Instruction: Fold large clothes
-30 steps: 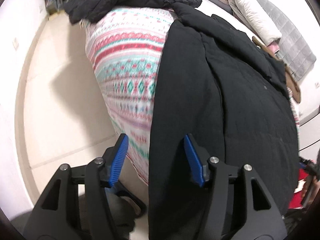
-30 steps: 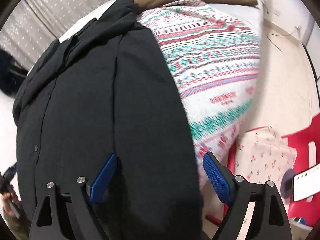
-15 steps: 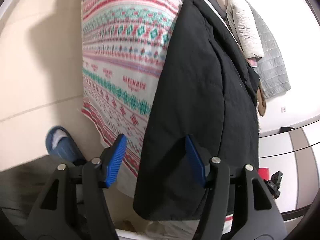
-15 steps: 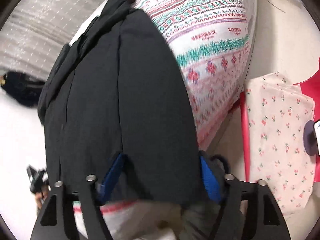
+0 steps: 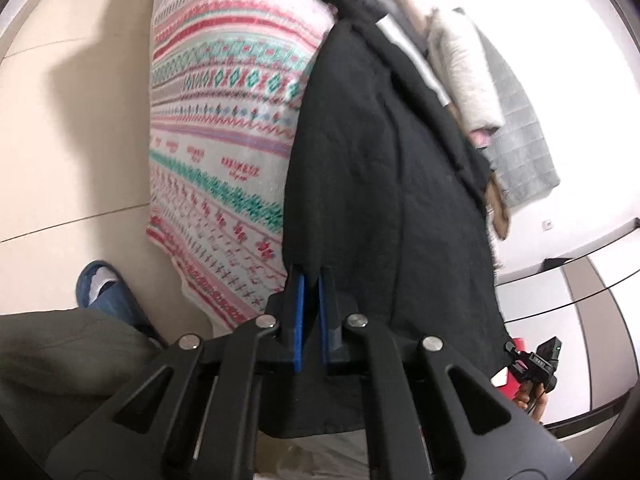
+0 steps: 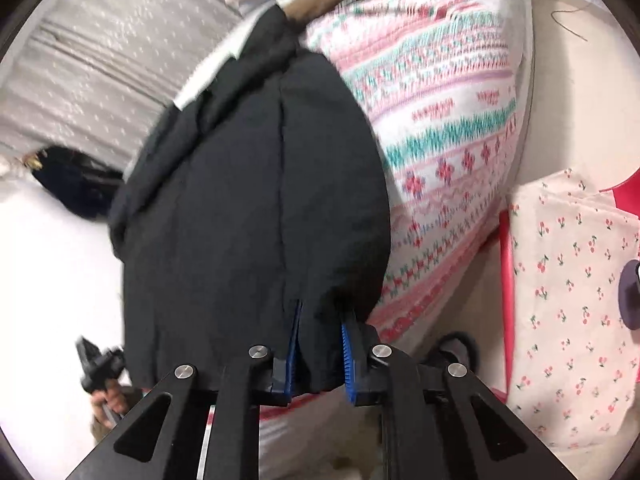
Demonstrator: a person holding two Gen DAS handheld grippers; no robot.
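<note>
A large black coat [image 5: 384, 184] lies lengthwise on a bed covered by a pink, white and green patterned blanket [image 5: 224, 128]. My left gripper [image 5: 310, 276] is shut on the coat's near left hem corner. In the right wrist view the same black coat [image 6: 248, 208] fills the middle, and my right gripper [image 6: 320, 316] is shut on its near right hem corner, with black cloth bunched between the blue pads. The patterned blanket [image 6: 444, 140] shows to the right of the coat.
Folded pale and grey clothes [image 5: 500, 112] lie at the far end of the bed. A blue slipper [image 5: 104, 292] is on the beige floor at left. A red stool with cherry-print cloth [image 6: 568, 288] stands right of the bed. Another person's hand holds a black device [image 6: 100, 372].
Both grippers have dropped to the coat's near hem and closed on it, from wide open. The views tilted down toward the bed's edge.
</note>
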